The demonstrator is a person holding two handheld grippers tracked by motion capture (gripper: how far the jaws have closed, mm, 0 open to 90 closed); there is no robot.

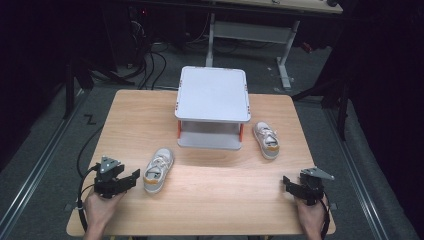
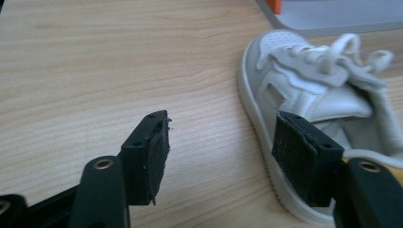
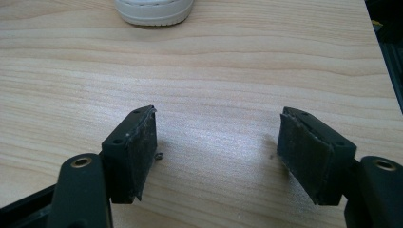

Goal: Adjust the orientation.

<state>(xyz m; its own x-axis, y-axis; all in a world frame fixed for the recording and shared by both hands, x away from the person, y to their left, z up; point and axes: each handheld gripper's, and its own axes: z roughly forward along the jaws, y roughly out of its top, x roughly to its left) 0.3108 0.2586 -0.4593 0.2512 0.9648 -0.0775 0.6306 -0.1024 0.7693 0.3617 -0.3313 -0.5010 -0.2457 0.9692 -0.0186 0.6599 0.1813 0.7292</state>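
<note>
Sneaker (image 2: 304, 99) nearest my left gripper (image 2: 221, 156) lies just off its right jaw, the sole edge beside that pad, heel toward me and toe running away along the table (image 2: 95, 71). Both my jaws stand wide and hold nothing. My right gripper (image 3: 216, 152), also wide, sits well apart from it.

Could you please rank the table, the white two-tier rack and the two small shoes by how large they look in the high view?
1. Table, by far the largest.
2. White two-tier rack.
3. Left shoe and right shoe: these look about alike, so I would not rank them.
</note>
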